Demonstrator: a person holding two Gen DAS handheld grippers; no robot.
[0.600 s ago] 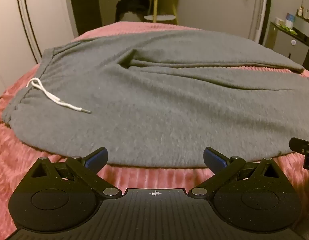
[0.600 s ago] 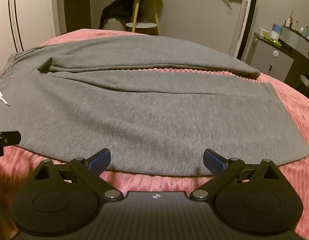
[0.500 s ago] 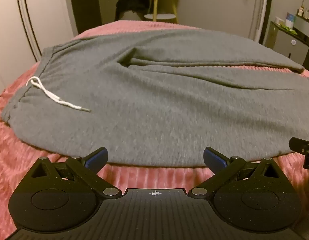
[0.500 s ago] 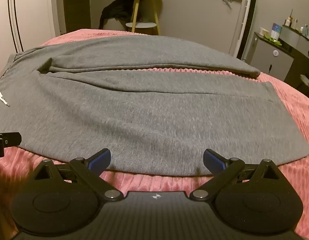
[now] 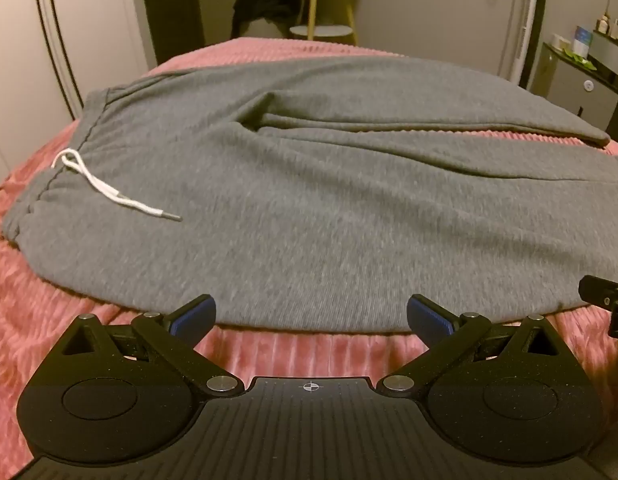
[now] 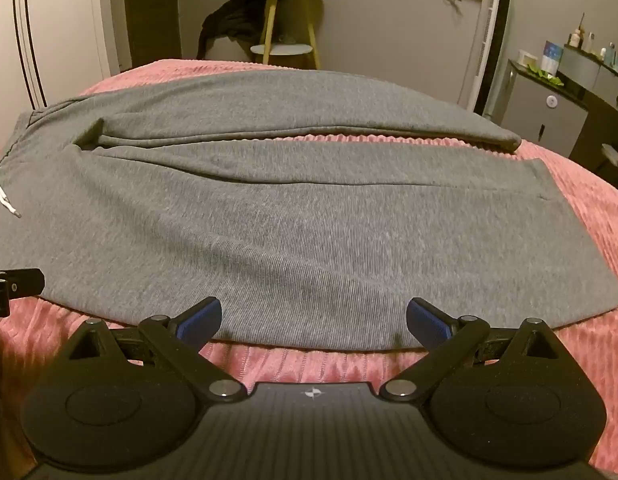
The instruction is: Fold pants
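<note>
Both grippers wide – pants [image 5: 309, 208] flat

Both tools look alike. The left gripper [image 5: 311, 317] has a matte black, faintly speckled body with a ribbed centre plate bearing a small white crosshair mark. Two round black discs flank it, with triangular cut-outs above and silver screw heads at the pivots. Its fingertips [image 5: 193, 316] carry ribbed blue pads. The right gripper [image 6: 314, 318] matches, blue pads [image 6: 426, 321] included.
</note>
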